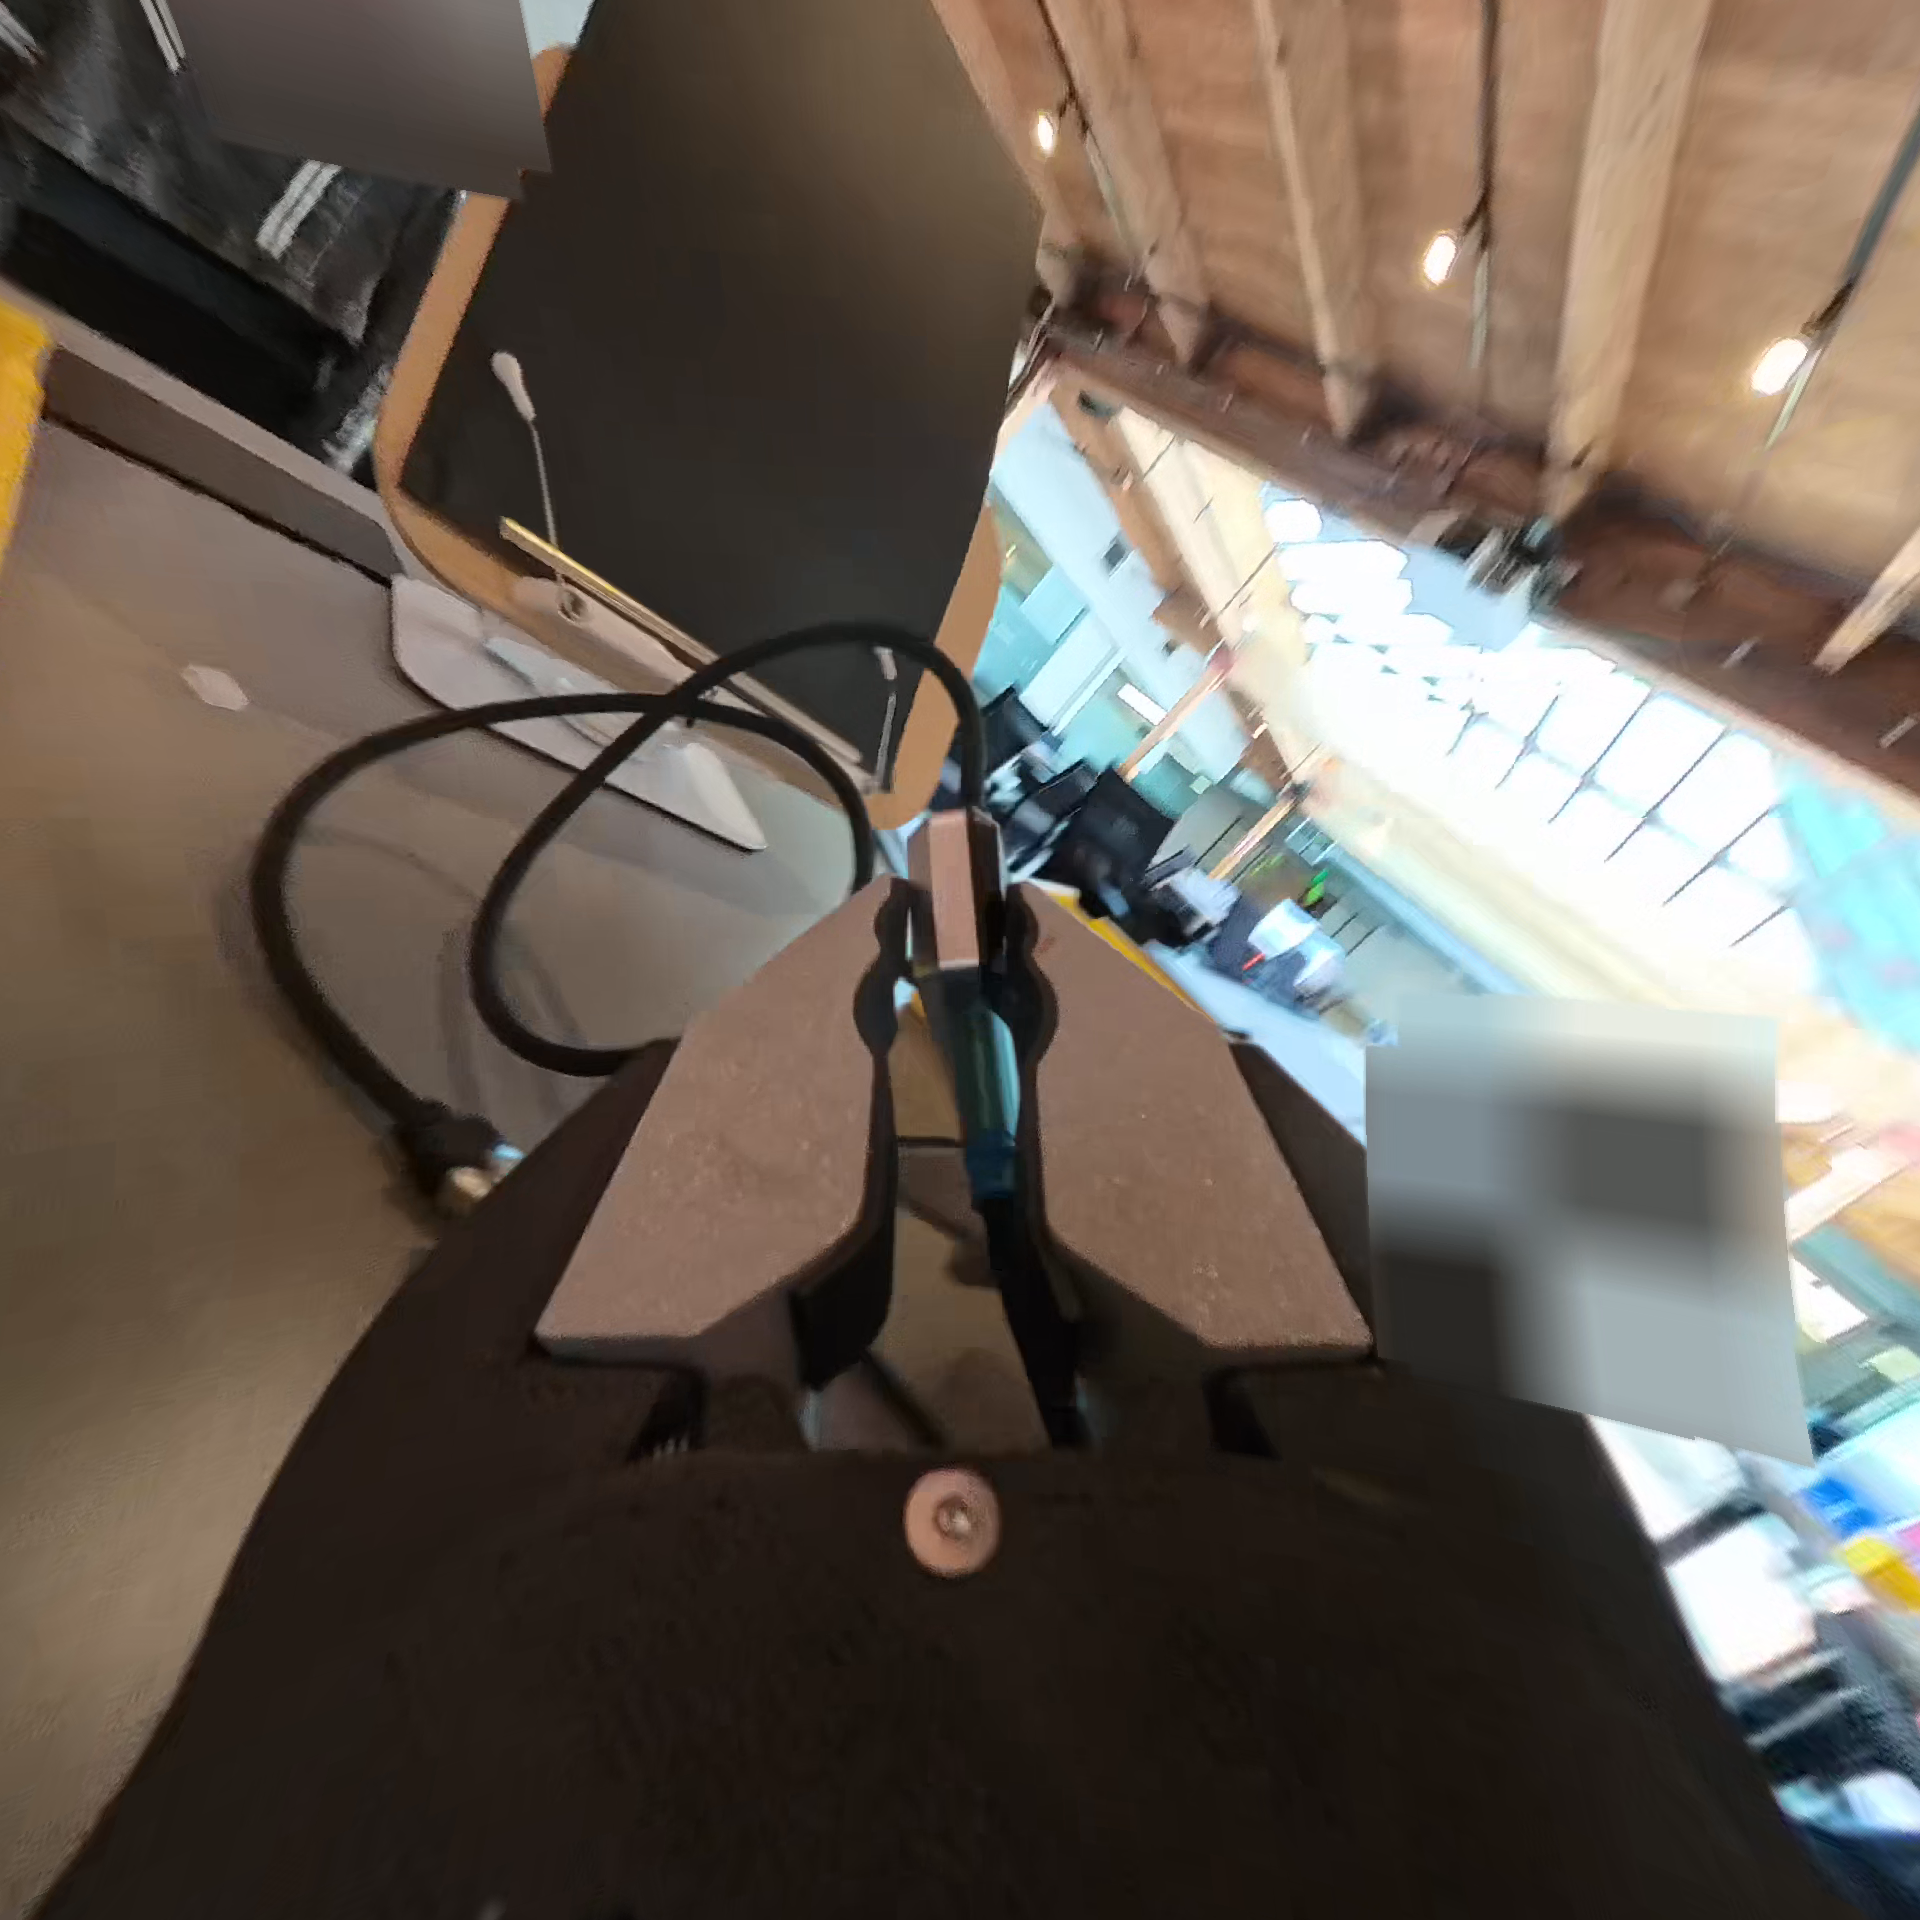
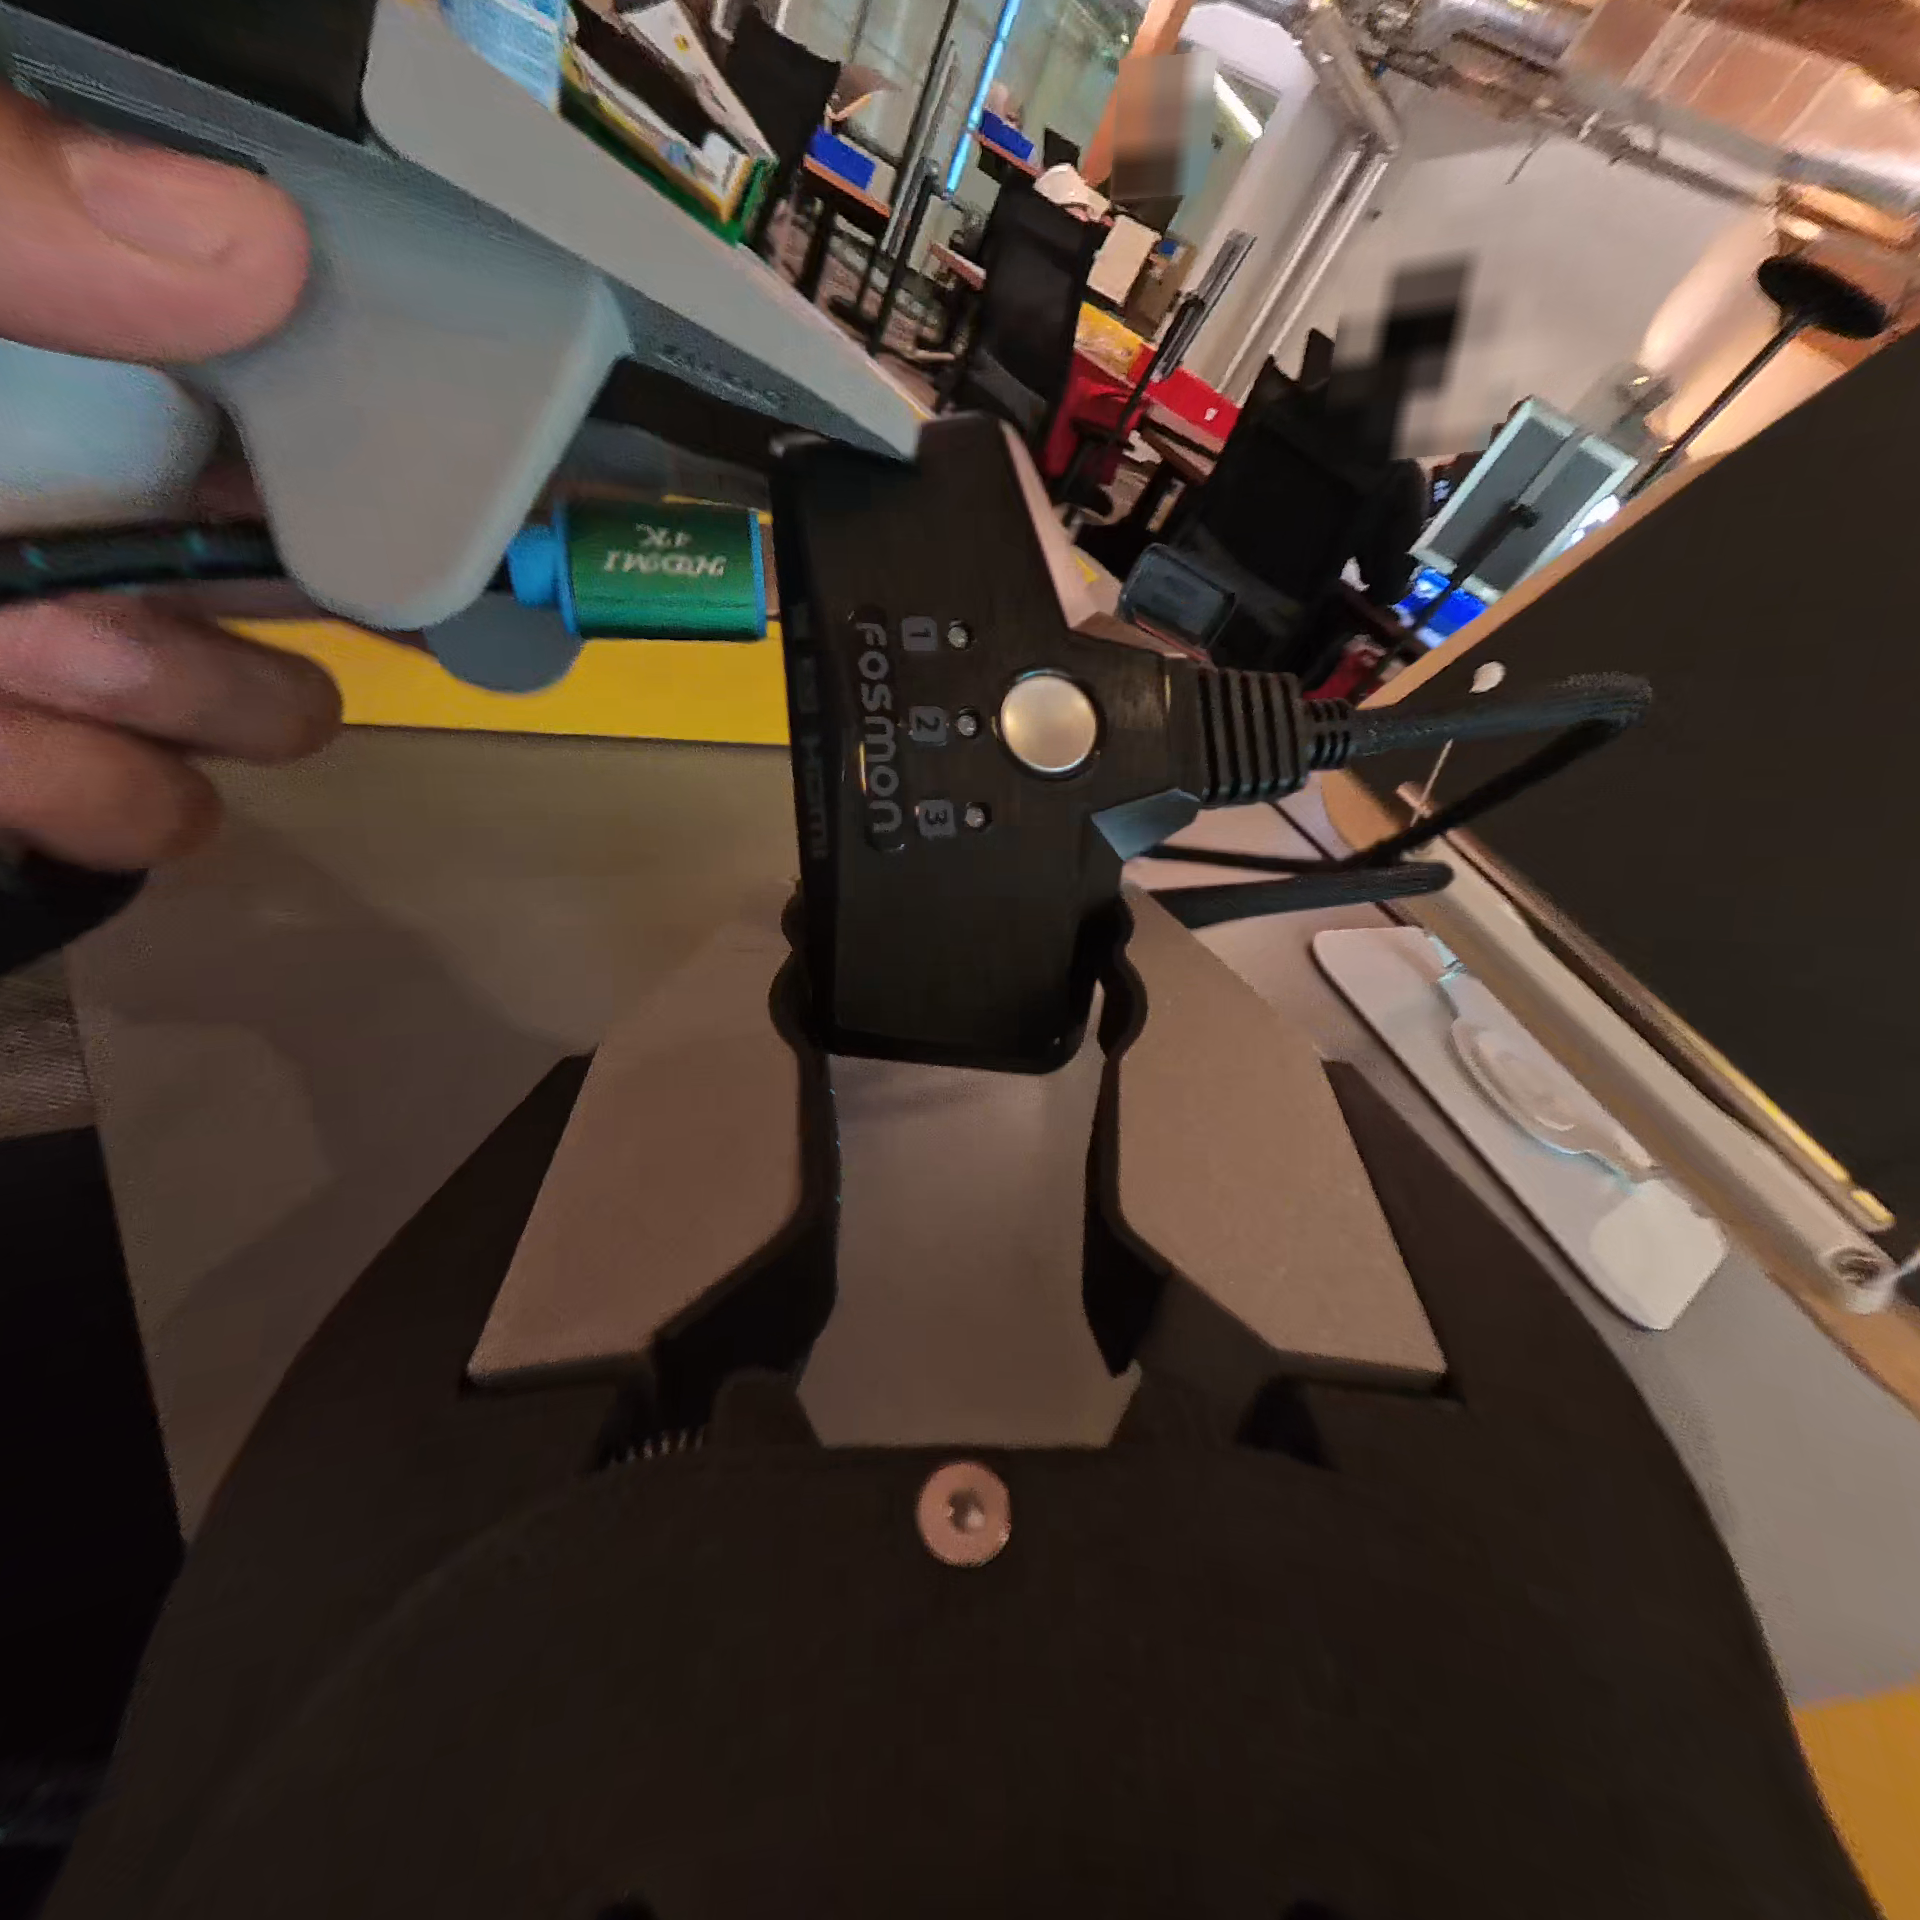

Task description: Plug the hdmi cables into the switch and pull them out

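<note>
1. Gripping the lower end of the black switch, the right tongs are closed on it across its width and hold it up off the grey surface; its round button and three numbered lights face the right wrist camera.
2. In the left wrist view, the left tongs are nearly closed on a green-shelled HDMI plug, with its braided lead running back between the fingers toward 6 o'clock.
3. Seen from the right wrist camera, that green plug meets the switch's edge at 9 o'clock, by the top port; whether it is fully seated I cannot tell.
4. At 3 o'clock the switch's own black cable leaves through a ribbed collar and loops down to the surface.
5. My judgement: this is the plug-in or pull-out moment for one cable. Next, the left tongs need a straight push or pull along the port's axis while the right tongs brace the switch.
</note>
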